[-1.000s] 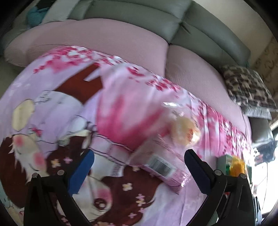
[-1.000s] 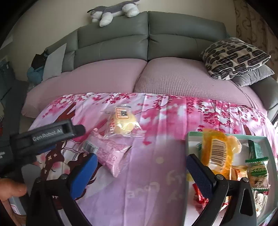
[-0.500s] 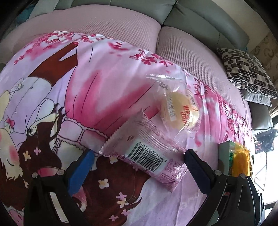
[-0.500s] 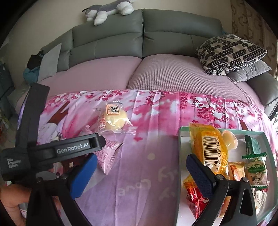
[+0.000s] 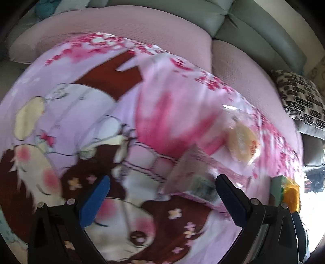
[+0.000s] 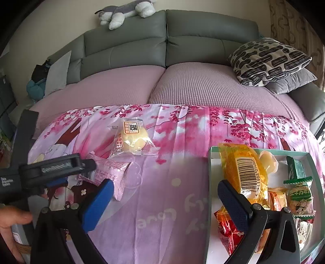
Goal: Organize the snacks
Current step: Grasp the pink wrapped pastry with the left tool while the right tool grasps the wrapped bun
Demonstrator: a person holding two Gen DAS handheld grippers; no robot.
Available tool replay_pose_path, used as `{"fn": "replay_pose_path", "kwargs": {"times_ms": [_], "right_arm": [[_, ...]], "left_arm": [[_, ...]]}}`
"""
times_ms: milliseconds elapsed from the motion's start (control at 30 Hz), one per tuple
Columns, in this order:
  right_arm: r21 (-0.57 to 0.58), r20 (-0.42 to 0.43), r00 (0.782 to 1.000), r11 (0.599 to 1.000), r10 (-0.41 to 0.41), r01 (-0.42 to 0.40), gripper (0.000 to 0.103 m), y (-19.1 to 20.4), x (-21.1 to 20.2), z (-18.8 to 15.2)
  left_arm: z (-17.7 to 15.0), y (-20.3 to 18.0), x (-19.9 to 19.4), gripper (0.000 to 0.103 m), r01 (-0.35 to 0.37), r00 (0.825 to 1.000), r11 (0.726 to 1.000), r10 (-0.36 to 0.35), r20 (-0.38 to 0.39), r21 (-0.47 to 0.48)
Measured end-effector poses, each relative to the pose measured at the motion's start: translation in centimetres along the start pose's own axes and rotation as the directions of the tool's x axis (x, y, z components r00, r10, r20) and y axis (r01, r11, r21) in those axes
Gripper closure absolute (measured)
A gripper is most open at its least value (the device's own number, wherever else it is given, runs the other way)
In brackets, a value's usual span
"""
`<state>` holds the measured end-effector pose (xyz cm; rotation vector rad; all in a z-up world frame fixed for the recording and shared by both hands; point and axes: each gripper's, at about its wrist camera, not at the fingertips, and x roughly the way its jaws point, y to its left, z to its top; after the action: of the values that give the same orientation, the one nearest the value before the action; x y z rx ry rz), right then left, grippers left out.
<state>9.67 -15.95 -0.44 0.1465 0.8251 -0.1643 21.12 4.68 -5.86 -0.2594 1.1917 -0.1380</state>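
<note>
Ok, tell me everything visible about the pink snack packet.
The pink packet is a soft, crinkly pillow-style wrapper with small printed text and crimped ends, sealed and apparently full. It lies flat on the pink cloth, outside the tray, near the bun packet. The left gripper hovers over one end, open; contact is unclear. The left wrist view blurs it.

Pink and lilac cloth (image 6: 162,203) printed with cherry blossom and a cartoon girl with dark brown hair. Pale pink wrapper on the snack pack (image 6: 110,175), with small red print. Clear wrapper around the pale yellow bun (image 6: 132,140), orange label on top. Orange-yellow packet (image 6: 243,170) with a black-and-white barcode in the pale green tray (image 6: 209,182); red and green-and-white packets alongside. Grey sofa back (image 6: 162,40), mauve seat covers (image 6: 193,85). Black-and-white blotched pillow (image 6: 268,58) over a grey one. Grey-and-white plush toy (image 6: 126,12).
</note>
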Motion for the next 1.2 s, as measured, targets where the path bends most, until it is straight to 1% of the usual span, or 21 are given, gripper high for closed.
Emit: {"fn": "replay_pose_path", "kwargs": {"times_ms": [67,233,300,433,567,600,667,733,800,833,933,1000,1133,1200], "right_arm": [[-0.002,0.0,1.0,1.0,0.0,0.0,0.0,0.1,0.0,0.0],[-0.011,0.0,1.0,1.0,0.005,-0.005,0.0,0.5,-0.1,0.0],[-0.016,0.001,1.0,1.0,0.006,-0.006,0.0,0.6,-0.1,0.0],[-0.023,0.003,1.0,1.0,0.006,-0.006,0.0,0.7,-0.3,-0.1],[-0.02,0.001,1.0,1.0,-0.001,0.001,0.0,0.6,-0.4,-0.2],[-0.019,0.0,1.0,1.0,-0.003,0.003,0.0,0.5,-0.5,-0.3],[-0.018,-0.002,1.0,1.0,-0.008,0.008,0.0,0.4,-0.5,-0.4],[-0.021,-0.002,1.0,1.0,-0.012,0.012,0.0,0.4,-0.6,-0.5],[-0.021,0.005,1.0,1.0,-0.019,0.019,0.0,0.3,-0.8,-0.4],[-0.02,0.008,1.0,1.0,-0.021,0.021,0.0,0.2,-0.9,-0.3],[-0.022,0.021,0.999,0.999,-0.028,0.029,0.0,0.3,-1.2,-0.1],[-0.029,0.023,0.999,0.999,-0.033,0.033,0.0,0.4,-1.2,0.0],[-0.037,0.022,0.999,0.999,-0.039,0.04,0.0,0.5,-1.1,0.0],[-0.04,0.023,0.999,0.998,-0.042,0.043,0.0,0.5,-1.2,-0.1]], "left_arm": [[0.1,0.5,-0.1,0.0,-0.021,1.0,1.0,0.021,0.001,-0.011],[-0.2,0.6,-0.2,0.0,-0.018,1.0,1.0,0.017,-0.02,-0.023],[-0.6,0.3,-0.2,0.0,-0.004,1.0,1.0,0.003,-0.027,-0.025],[-1.0,0.1,0.1,0.0,0.046,0.997,0.997,-0.049,-0.053,-0.054],[-1.6,0.0,0.0,0.0,0.055,0.996,0.996,-0.059,-0.062,-0.073],[-1.8,0.1,-0.1,0.0,0.064,0.996,0.994,-0.07,-0.062,-0.084],[-2.0,0.4,-0.3,0.0,0.105,0.991,0.986,-0.114,-0.064,-0.125],[-1.8,0.7,-0.4,0.0,0.177,0.98,0.968,-0.19,-0.06,-0.175],[-1.7,0.7,-0.5,0.0,0.2,0.975,0.961,-0.215,-0.057,-0.192],[-1.6,0.5,-0.4,0.0,0.201,0.975,0.96,-0.216,-0.057,-0.193],[-1.1,-0.5,0.1,0.0,0.17,0.982,0.967,-0.183,-0.054,-0.188],[-1.0,-1.3,0.2,0.0,0.12,0.991,0.978,-0.129,-0.042,-0.172],[-0.9,-3.1,0.8,0.0,0.021,0.999,0.993,-0.025,-0.032,-0.112],[-1.0,-3.8,1.0,0.0,0.002,1.0,0.995,-0.003,-0.018,-0.097]]}}
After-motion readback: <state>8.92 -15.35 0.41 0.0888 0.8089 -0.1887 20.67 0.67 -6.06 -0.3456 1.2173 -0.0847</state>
